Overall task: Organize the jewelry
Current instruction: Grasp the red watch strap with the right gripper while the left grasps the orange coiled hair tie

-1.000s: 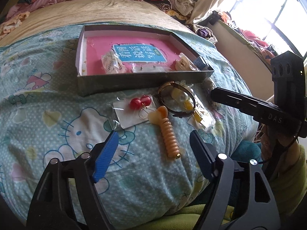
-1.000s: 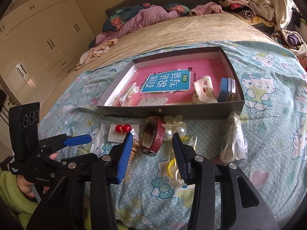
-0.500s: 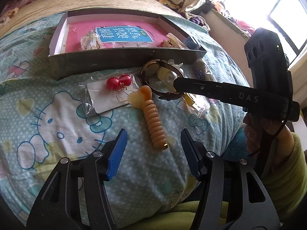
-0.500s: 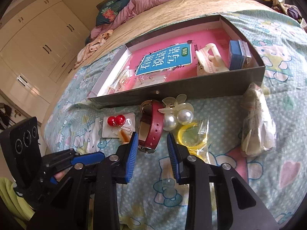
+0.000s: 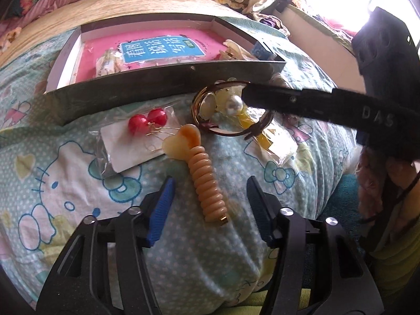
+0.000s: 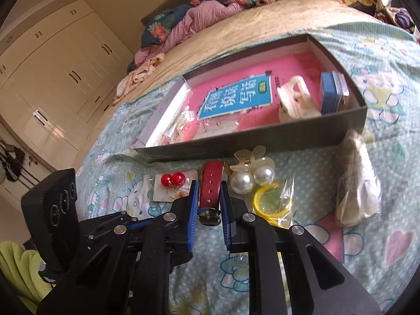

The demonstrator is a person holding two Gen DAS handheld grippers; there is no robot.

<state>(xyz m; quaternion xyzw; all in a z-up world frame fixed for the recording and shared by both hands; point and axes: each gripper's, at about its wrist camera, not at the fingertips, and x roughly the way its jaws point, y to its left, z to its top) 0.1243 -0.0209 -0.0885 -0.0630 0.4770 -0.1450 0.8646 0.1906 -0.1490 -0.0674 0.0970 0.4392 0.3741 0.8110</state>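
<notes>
A grey box [image 5: 162,84] with a pink floor lies on the Hello Kitty bedspread; it also shows in the right wrist view [image 6: 262,141]. In front of it lie red bead earrings on a card [image 5: 147,120], an orange spiral hair clip [image 5: 207,181], a red-strapped watch [image 6: 210,186], a pearl flower clip [image 6: 249,176] and a bagged yellow ring [image 6: 270,199]. My right gripper [image 6: 208,191] has its fingers closed against both sides of the watch strap. My left gripper [image 5: 210,191] is open, its fingers either side of the spiral clip's lower end.
A clear bag with pale contents [image 6: 357,178] lies right of the jewelry. In the box are a white claw clip [image 6: 294,102], a blue case [image 6: 330,92] and small bags [image 6: 181,126]. Clothes are heaped at the bed's far end [image 6: 199,18]. A wardrobe [image 6: 52,84] stands left.
My right gripper moved forward and closed from wide open onto the watch strap. My left gripper moved forward and down until its fingers straddle the spiral clip.
</notes>
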